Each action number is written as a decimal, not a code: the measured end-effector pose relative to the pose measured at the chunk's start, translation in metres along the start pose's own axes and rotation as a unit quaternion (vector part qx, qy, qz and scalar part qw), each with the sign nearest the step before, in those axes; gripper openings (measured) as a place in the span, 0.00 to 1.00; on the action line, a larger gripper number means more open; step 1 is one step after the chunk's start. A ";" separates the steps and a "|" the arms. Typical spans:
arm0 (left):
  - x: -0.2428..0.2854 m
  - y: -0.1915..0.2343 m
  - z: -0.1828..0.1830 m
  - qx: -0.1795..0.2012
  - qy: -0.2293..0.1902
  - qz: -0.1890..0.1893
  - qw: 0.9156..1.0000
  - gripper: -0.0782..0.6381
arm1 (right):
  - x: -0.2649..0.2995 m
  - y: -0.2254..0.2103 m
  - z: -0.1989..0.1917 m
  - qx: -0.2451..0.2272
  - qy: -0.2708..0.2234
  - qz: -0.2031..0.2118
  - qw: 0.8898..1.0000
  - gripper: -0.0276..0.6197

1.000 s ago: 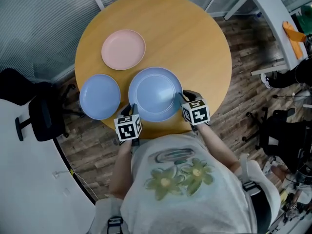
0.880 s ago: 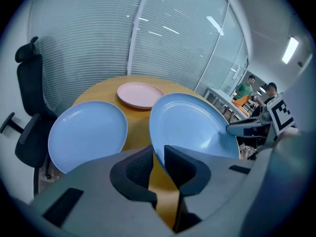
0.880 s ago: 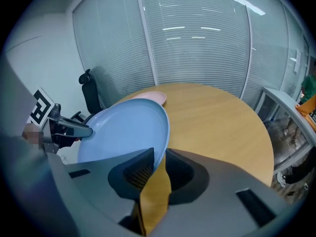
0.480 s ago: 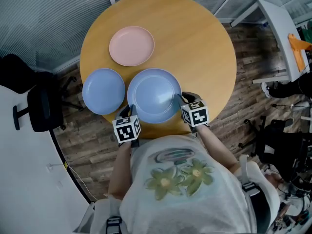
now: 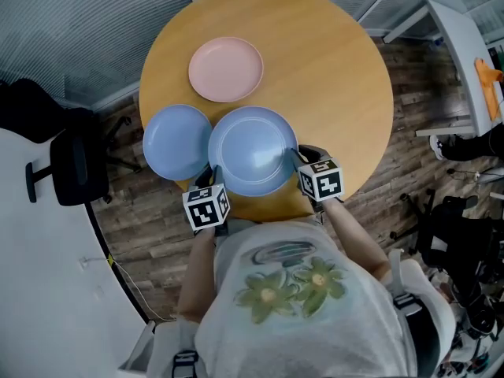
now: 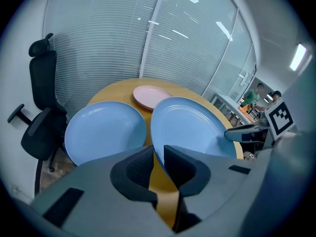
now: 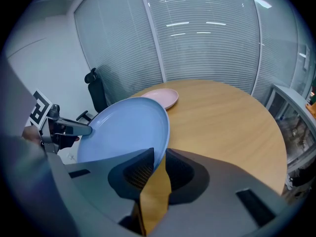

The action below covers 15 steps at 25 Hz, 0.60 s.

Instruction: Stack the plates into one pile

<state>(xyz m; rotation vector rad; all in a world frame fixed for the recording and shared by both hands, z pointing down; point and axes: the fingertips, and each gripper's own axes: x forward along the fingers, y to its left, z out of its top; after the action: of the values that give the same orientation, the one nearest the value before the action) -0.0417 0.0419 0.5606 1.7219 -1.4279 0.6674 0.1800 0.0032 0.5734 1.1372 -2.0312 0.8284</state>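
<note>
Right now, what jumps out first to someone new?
The large blue plate at the near edge of the round table, its rim pinched by the left gripper and right gripper on either side. To its left lies a smaller blue plate; a pink plate sits farther back.

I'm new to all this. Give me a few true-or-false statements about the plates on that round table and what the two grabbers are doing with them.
1. There are three plates at the table: a pink plate, a smaller blue plate and a larger blue plate. True.
2. The pink plate is stacked on a blue one. False: it lies alone on the wood, apart from both.
3. The left gripper and the right gripper each clamp the larger blue plate's rim. True.
4. The smaller blue plate is held by a gripper. False: neither gripper grips it.
5. A red chair stands beside the table. False: the office chair is black.
</note>
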 end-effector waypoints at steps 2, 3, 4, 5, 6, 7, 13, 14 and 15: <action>0.001 0.009 0.003 -0.002 -0.001 0.004 1.000 0.22 | 0.005 0.006 0.005 -0.001 -0.002 0.004 1.000 0.19; 0.001 0.014 0.004 -0.004 -0.003 0.006 1.000 0.22 | 0.008 0.009 0.008 -0.002 -0.003 0.006 1.000 0.19; 0.000 0.019 0.006 -0.007 -0.004 0.008 1.000 0.22 | 0.011 0.013 0.012 -0.005 -0.004 0.009 1.000 0.19; 0.000 0.024 0.006 -0.011 -0.004 0.010 1.000 0.22 | 0.013 0.018 0.015 -0.007 -0.005 0.012 1.000 0.19; -0.002 0.029 0.007 -0.015 -0.005 0.012 1.000 0.22 | 0.015 0.022 0.018 -0.010 -0.005 0.014 1.000 0.19; -0.003 0.034 0.007 -0.019 -0.006 0.014 1.000 0.22 | 0.017 0.027 0.021 -0.013 -0.006 0.017 1.000 0.19; -0.013 0.070 0.009 -0.039 -0.016 0.029 0.999 0.22 | 0.034 0.059 0.041 -0.032 -0.012 0.029 0.999 0.19; -0.015 0.076 0.010 -0.042 -0.018 0.031 0.998 0.22 | 0.037 0.064 0.045 -0.034 -0.014 0.031 0.999 0.19; -0.017 0.083 0.011 -0.046 -0.020 0.033 0.998 0.22 | 0.040 0.069 0.049 -0.037 -0.016 0.034 0.999 0.19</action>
<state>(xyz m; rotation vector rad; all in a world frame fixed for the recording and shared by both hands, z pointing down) -0.1266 0.0371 0.5604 1.6317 -1.5263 0.5962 0.0909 -0.0241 0.5624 1.0523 -2.1185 0.7663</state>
